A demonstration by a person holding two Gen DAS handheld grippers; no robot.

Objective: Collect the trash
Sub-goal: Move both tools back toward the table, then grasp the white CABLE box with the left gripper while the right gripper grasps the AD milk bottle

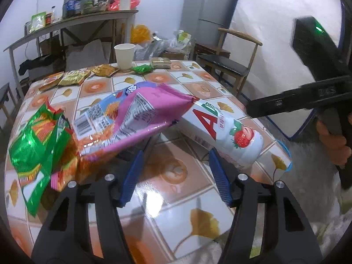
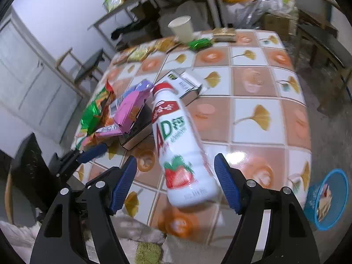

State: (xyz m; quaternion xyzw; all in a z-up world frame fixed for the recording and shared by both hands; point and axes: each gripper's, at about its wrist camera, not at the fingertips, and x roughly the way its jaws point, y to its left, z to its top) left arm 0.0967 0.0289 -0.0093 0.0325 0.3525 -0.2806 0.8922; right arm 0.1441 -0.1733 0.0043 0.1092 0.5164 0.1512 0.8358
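A white AD milk bottle with a strawberry label (image 2: 176, 151) lies tilted on the tiled table (image 2: 253, 101), its red cap resting near a small box (image 2: 184, 85). My right gripper (image 2: 176, 180) is open, its blue fingers on either side of the bottle's base, not touching. The bottle also shows in the left wrist view (image 1: 228, 132). A pink snack bag (image 1: 136, 118) and a green wrapper (image 1: 37, 145) lie at the left. My left gripper (image 1: 176, 165) is open and empty, its left finger tip under the pink bag's edge.
A paper cup (image 1: 124, 55), several small wrappers (image 1: 74, 77) and a flat pack (image 1: 161, 62) sit at the table's far edge. A blue mesh basket (image 2: 327, 200) stands on the floor at the right. Chairs (image 1: 228, 61) and a cluttered side table (image 1: 72, 22) stand behind.
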